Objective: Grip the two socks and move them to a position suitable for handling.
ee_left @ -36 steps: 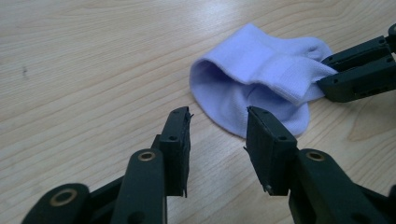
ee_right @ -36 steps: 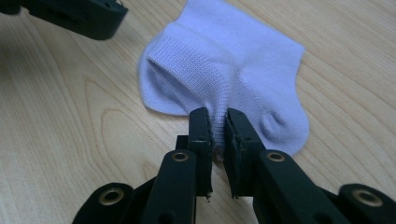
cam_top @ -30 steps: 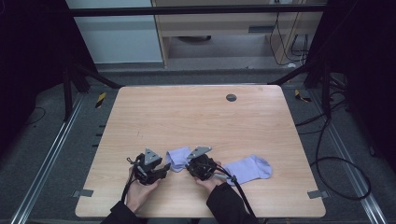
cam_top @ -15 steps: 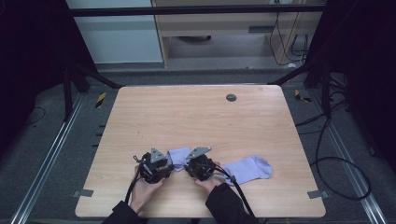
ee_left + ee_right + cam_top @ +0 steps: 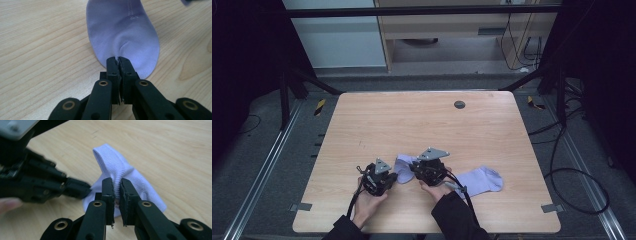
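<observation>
Lilac knit fabric is what both grippers are handling: a sock lies on the tabletop near its 6 o'clock edge, between the two hands, and a second sock lies at 3 o'clock of the right hand, apart from the first. The left gripper has its fingers pinched tight on the rounded toe end of the sock, whose fabric wrinkles at the tips; these fingers have just been closing, with the sock's edge between them. The right gripper is clamped on a raised fold near the ribbed cuff, a thin wad of knit between its fingers. The step in hand is judged to be a two-ended lift or stretch of the sock. To do it well, both pinches should be kept firm, the hands raised evenly and drawn apart gently, so that neither thin edge slips out. Compared with a second ago, the left gripper is seen closer in against the sock, where it stood at 9 o'clock of it, and the right one sits slightly higher.
</observation>
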Demonstrator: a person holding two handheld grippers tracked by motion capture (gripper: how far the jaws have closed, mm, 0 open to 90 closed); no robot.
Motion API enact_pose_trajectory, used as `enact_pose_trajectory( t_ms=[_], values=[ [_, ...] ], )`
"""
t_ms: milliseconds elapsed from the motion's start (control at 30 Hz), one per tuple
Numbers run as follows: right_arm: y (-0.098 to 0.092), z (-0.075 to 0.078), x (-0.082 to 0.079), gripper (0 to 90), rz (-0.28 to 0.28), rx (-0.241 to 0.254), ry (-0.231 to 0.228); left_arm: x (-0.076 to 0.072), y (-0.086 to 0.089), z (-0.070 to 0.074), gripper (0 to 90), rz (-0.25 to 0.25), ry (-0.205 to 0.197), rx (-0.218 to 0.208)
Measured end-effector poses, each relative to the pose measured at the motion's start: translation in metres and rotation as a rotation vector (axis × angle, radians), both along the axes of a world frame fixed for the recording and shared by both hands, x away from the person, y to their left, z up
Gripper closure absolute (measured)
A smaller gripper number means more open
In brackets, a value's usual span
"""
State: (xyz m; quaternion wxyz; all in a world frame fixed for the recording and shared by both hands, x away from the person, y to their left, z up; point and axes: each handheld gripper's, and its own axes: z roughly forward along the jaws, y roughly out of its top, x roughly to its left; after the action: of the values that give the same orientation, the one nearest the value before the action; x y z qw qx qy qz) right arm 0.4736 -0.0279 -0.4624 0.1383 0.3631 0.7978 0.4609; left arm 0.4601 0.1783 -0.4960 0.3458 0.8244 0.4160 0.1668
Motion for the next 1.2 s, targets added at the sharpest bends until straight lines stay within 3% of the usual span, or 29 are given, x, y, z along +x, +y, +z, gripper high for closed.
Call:
enact_pose_trajectory(
  t_ms=[267, 500, 633, 767, 1033, 1200],
  values=[
    [-0.003, 0.003, 0.016, 82.7, -0.107, 0.047, 0.009, -0.008, -0.001, 0.009, 87.6, -0.055, -0.009, 0.012],
    [-0.006, 0.000, 0.027, 81.6, -0.181, 0.019, 0.040, -0.012, 0.006, 0.014, 87.6, -0.068, -0.004, 0.028],
    [-0.007, -0.004, 0.033, 79.2, -0.211, 0.001, 0.031, -0.010, 0.008, 0.013, 87.5, -0.057, -0.002, 0.040],
    [-0.008, -0.007, 0.037, 70.7, -0.225, -0.014, 0.004, -0.008, 0.011, 0.011, 86.7, -0.033, -0.008, 0.036],
    [-0.017, -0.003, 0.039, 54.1, -0.235, -0.022, -0.022, -0.009, 0.020, 0.015, 58.5, 0.073, -0.053, 0.003],
    [-0.020, -0.008, 0.045, 52.3, -0.239, -0.053, 0.009, -0.012, 0.019, 0.013, 53.7, 0.101, -0.030, -0.028]
  ],
)
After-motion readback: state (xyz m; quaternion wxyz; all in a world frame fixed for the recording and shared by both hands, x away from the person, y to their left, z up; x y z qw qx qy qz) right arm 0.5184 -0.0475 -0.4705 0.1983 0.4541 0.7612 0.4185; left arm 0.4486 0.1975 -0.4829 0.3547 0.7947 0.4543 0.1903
